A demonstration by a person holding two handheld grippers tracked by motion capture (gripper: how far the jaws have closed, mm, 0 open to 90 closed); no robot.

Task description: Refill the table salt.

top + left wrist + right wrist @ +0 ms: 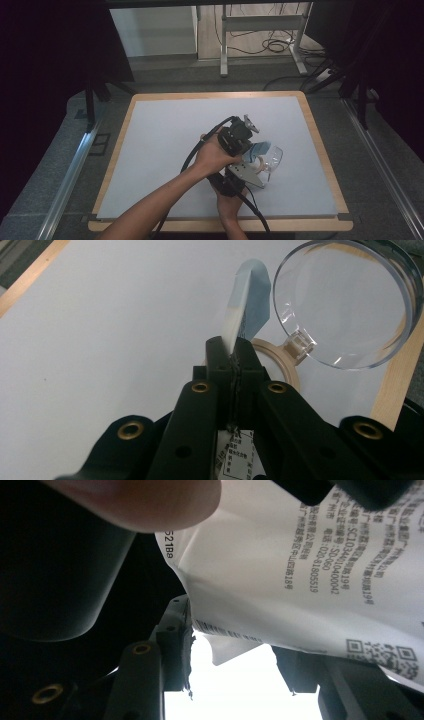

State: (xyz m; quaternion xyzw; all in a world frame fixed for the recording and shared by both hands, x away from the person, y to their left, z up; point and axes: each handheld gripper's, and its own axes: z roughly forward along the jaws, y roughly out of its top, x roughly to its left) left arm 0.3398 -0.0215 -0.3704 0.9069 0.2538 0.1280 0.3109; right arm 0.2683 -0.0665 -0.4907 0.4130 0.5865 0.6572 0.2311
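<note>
High view overhead facing forward, both gripper views close, sharing packet [248, 295]

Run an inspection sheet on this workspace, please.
Surface: pale mat on a wood-rimmed table, bare apart from the work near its centre-right.
Job's things: thin blue-and-white packet standing edge-up; clear round lid and wooden ring beside it.
Clutter: nothing seen.
Grippers: left gripper shut on the packet; right gripper has its jaws apart under the packet's printed side, grip unclear.
Cables: a black cable trails from each gripper towards the person; loose floor cables beyond the table.
Surroundings: metal frame legs, dark curtains.
</note>
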